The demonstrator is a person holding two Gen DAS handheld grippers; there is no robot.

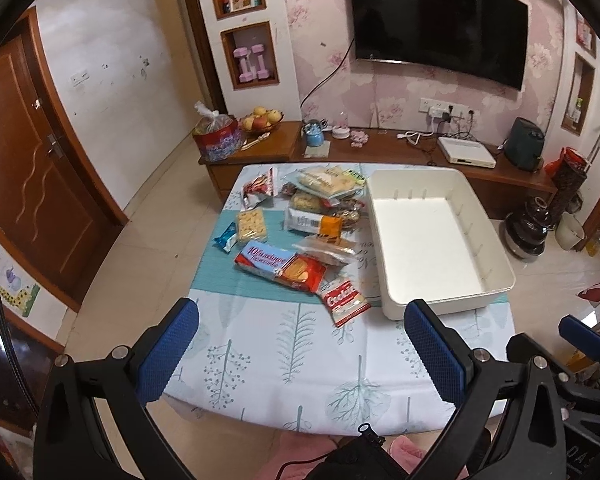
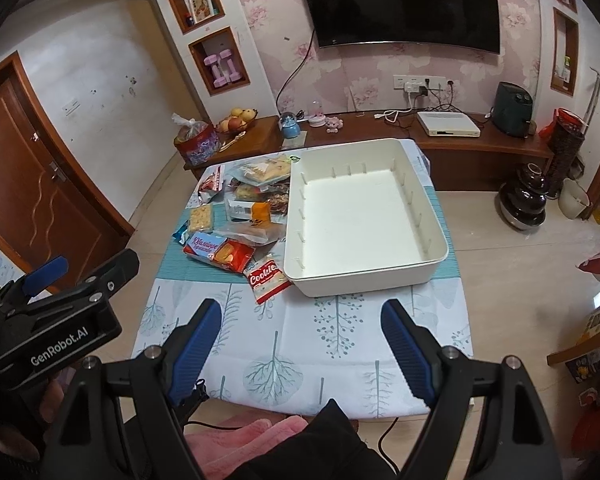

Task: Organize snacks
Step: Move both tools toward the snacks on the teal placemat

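Observation:
Several snack packs lie on the left half of a small table: a red Cookie sachet (image 1: pixel 345 300) (image 2: pixel 269 278), a long red-and-blue biscuit pack (image 1: pixel 281 265) (image 2: pixel 219 252), a clear cracker pack (image 1: pixel 252 225) (image 2: pixel 201 217) and a heap of bagged snacks (image 1: pixel 323 196) (image 2: pixel 260 192) behind. An empty white bin (image 1: pixel 432 304) (image 2: pixel 364 280) stands on the right half. My left gripper (image 1: pixel 300 340) is open and empty above the table's near edge. My right gripper (image 2: pixel 302 340) is open and empty there too, in front of the bin.
The table has a leaf-print cloth (image 1: pixel 284 368) (image 2: pixel 300 364). A low wooden TV bench (image 1: pixel 380 144) behind it holds a fruit bowl (image 1: pixel 260 120), a red bag and a white box. A wooden door (image 1: pixel 32 168) is at left. Tiled floor surrounds the table.

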